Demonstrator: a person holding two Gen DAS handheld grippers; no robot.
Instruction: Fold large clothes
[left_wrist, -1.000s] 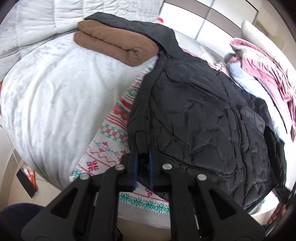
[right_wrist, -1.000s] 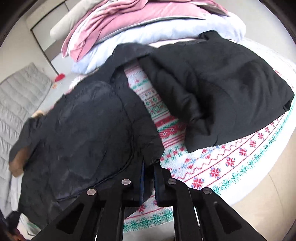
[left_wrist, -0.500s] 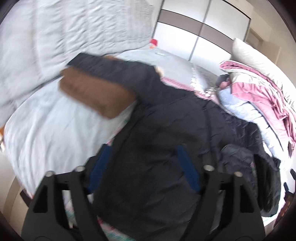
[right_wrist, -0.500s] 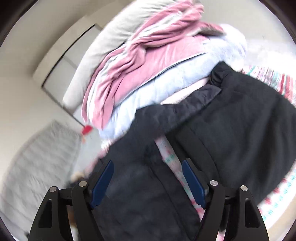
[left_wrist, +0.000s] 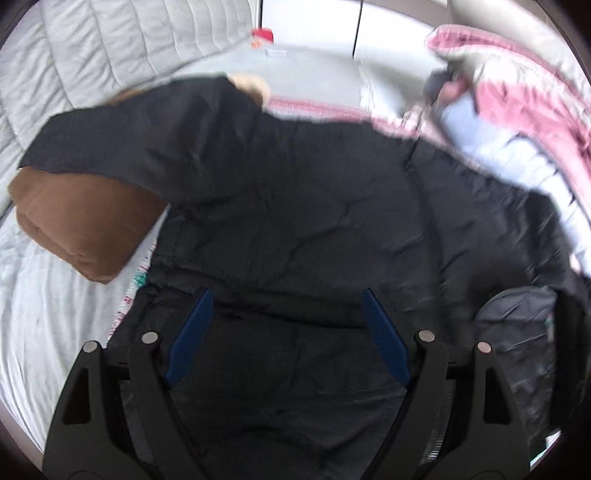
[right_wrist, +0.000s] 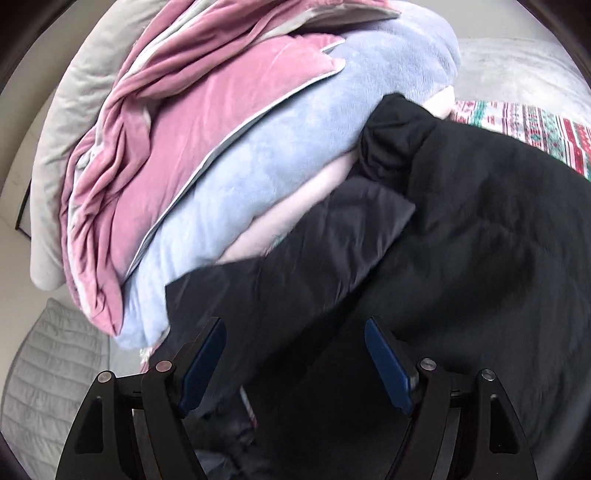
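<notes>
Black jacket lies folded once on the bed, sleeves still out, both claws gaping empty.

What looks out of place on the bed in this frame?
One sleeve of the black jacket is draped over the folded brown blanket instead of lying on the jacket. Both tools, left and right, are open and hold nothing.

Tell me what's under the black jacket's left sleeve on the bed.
The black jacket's sleeve lies over a folded brown blanket; its near part shows. The blanket's far edge and the bed beneath it are covered.
</notes>
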